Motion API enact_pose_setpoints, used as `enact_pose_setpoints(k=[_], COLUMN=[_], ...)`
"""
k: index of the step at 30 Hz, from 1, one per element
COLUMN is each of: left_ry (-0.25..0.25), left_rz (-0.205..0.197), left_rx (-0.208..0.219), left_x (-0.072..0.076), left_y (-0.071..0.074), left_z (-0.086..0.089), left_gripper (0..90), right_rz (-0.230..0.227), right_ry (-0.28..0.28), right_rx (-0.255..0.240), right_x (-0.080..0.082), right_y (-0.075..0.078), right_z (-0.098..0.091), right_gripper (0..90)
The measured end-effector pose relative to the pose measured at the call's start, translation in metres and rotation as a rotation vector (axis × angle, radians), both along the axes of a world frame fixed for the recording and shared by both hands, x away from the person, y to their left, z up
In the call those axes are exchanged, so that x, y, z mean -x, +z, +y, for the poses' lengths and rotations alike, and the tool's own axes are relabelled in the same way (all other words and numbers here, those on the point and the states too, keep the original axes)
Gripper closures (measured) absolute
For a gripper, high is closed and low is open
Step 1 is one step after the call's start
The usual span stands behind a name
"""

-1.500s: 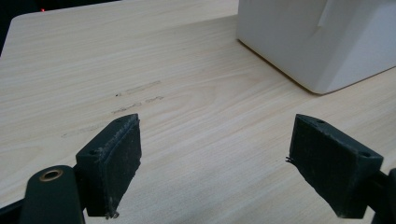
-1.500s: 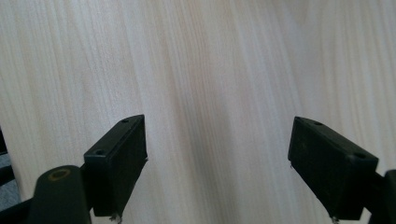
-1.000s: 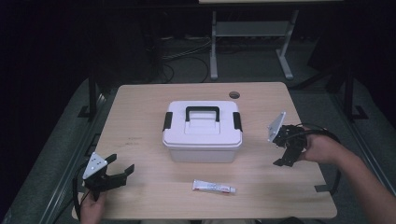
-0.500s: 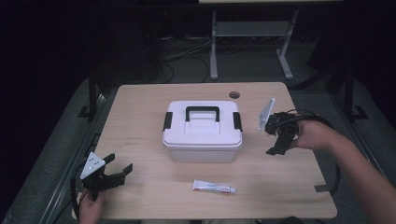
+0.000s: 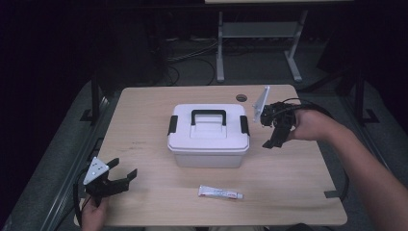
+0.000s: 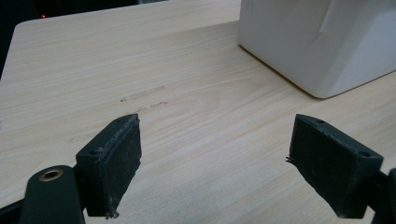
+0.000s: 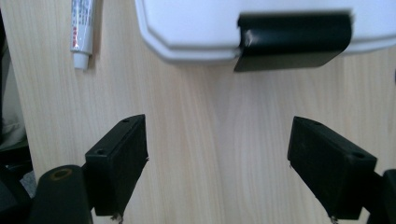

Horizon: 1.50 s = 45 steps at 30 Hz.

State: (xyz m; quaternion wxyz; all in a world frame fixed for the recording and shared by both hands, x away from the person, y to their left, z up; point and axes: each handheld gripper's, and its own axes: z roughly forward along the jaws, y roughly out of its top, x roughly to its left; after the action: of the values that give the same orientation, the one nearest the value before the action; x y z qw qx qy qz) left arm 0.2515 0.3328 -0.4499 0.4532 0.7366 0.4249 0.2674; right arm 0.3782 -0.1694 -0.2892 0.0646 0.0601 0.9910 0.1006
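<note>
High view shows my right gripper (image 5: 271, 137) just right of the box (image 5: 208, 136), jaws wide and holding nothing, aimed at the right latch (image 5: 244, 125). My left gripper (image 5: 118, 178) waits near the table's (image 5: 144, 110) near-left corner, also spread wide and empty. The box sits mid-table, lid closed, with a tube (image 5: 220, 193) on its near side. From the right gripper view the latch (image 7: 294, 39) lies dead ahead. I'd advance squarely, hook one jaw under its lower lip and pry gently, judging that a steady box matters; the left could brace it.
</note>
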Motion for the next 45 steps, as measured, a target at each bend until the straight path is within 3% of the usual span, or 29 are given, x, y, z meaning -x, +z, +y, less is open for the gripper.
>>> enact_pose_setpoints(k=[28, 45], left_ry=[-0.007, -0.013], left_rz=[-0.006, -0.006], left_rx=[0.008, 0.019], left_x=[0.0, -0.001], left_y=[0.001, 0.001], left_z=[0.002, 0.001], left_gripper=[16.3, 16.3], right_rz=[-0.005, 0.01], right_ry=[0.077, 0.12], right_rx=[0.018, 0.013], right_x=[-0.038, -0.059], right_y=[0.027, 0.026], right_z=[0.067, 0.109], right_gripper=[19.9, 21.5])
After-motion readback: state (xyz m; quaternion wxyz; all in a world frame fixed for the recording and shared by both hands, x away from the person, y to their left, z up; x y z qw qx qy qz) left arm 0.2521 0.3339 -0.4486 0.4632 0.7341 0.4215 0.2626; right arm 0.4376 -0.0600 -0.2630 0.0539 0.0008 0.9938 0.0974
